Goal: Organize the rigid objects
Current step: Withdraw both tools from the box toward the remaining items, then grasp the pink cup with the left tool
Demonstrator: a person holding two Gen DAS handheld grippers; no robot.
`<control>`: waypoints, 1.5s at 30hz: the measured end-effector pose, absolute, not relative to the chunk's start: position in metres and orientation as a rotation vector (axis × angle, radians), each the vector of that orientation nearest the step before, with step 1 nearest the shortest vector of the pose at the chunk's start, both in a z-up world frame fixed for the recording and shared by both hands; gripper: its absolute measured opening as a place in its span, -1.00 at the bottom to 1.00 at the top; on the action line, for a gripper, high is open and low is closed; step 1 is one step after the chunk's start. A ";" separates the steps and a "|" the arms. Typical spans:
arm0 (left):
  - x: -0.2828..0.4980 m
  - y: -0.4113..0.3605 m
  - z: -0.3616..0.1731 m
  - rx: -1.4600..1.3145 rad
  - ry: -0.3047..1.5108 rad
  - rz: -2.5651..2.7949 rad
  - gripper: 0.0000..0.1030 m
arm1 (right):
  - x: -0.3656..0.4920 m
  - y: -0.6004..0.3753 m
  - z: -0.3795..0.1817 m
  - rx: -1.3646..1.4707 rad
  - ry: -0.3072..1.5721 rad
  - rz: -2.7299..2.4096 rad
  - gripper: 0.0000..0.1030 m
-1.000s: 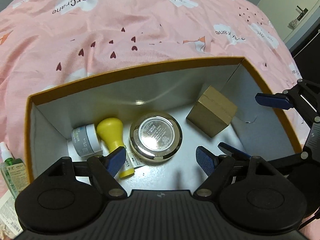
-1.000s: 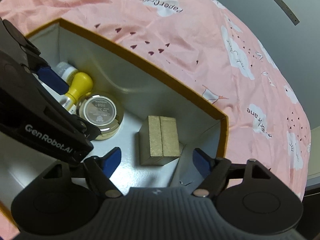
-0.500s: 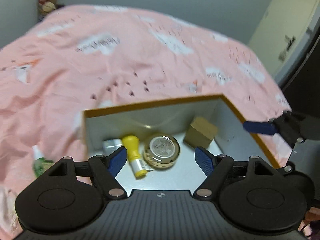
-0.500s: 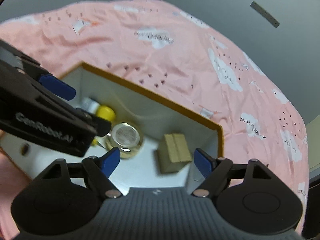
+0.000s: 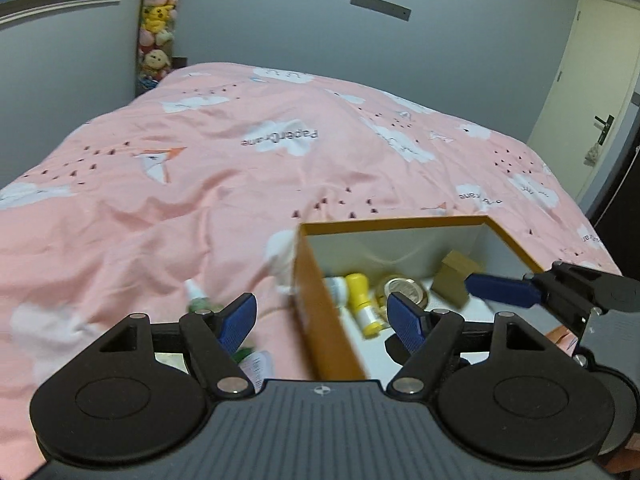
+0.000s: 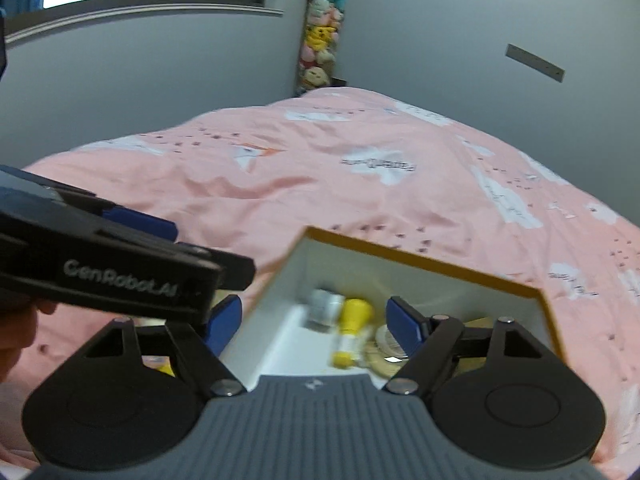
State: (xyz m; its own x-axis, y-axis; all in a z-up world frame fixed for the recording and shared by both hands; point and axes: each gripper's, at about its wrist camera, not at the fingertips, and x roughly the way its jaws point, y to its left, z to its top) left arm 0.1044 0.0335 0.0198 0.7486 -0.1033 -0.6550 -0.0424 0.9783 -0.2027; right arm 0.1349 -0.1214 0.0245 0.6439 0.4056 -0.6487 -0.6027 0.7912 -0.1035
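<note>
An orange box (image 5: 400, 227) with a white inside lies open on the pink quilt. In it are a grey-white jar (image 5: 335, 286), a yellow-capped bottle (image 5: 360, 294), a round gold tin (image 5: 406, 290) and a brown carton (image 5: 456, 276). My left gripper (image 5: 322, 316) hangs above the box's near left corner, its jaws closing with nothing between them. My right gripper (image 6: 314, 320) hovers over the box's near side, its jaws also closing on nothing. The right wrist view shows the box rim (image 6: 420, 258), the jar (image 6: 324, 306) and the bottle (image 6: 354, 316), both blurred.
A green spray bottle (image 5: 196, 296) and a white packet (image 5: 258, 364) lie on the quilt (image 5: 200, 208) left of the box. A column of plush toys (image 5: 156, 20) stands in the far corner. A door (image 5: 588, 100) is at the right. A hand (image 6: 16, 324) shows at the left edge.
Both grippers have drawn back and up from inside the box and tilted upward. The box now looks smaller and lower, and the bed and walls have come into view. Both jaws have narrowed a little.
</note>
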 end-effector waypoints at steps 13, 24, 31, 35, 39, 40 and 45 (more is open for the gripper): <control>0.048 0.079 -0.011 -0.249 0.786 0.025 0.68 | 0.074 -0.078 -0.007 -0.376 0.689 0.759 0.26; 0.022 0.108 -0.040 -0.218 0.872 0.102 0.71 | 0.060 -0.051 -0.024 -0.486 0.663 0.830 -0.06; 0.035 0.101 -0.056 -0.175 0.898 0.110 0.72 | 0.067 -0.037 -0.047 -0.527 0.737 0.857 -0.07; 0.052 0.100 -0.067 -0.171 0.940 0.143 0.72 | 0.073 -0.030 -0.056 -0.565 0.743 0.857 -0.09; 0.063 0.104 -0.078 -0.183 0.978 0.184 0.72 | 0.078 -0.023 -0.066 -0.591 0.749 0.868 -0.15; 0.065 0.103 -0.080 -0.181 0.984 0.191 0.72 | 0.079 -0.021 -0.069 -0.599 0.750 0.869 -0.15; 0.073 0.105 -0.091 -0.184 1.016 0.204 0.69 | 0.083 -0.013 -0.079 -0.652 0.745 0.871 -0.15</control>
State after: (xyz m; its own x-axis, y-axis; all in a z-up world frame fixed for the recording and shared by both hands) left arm 0.0726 0.1050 -0.0906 0.5104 0.0832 -0.8559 -0.2538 0.9655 -0.0575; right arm 0.0832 -0.0125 -0.0795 0.4327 0.4299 -0.7924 -0.8493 0.4893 -0.1983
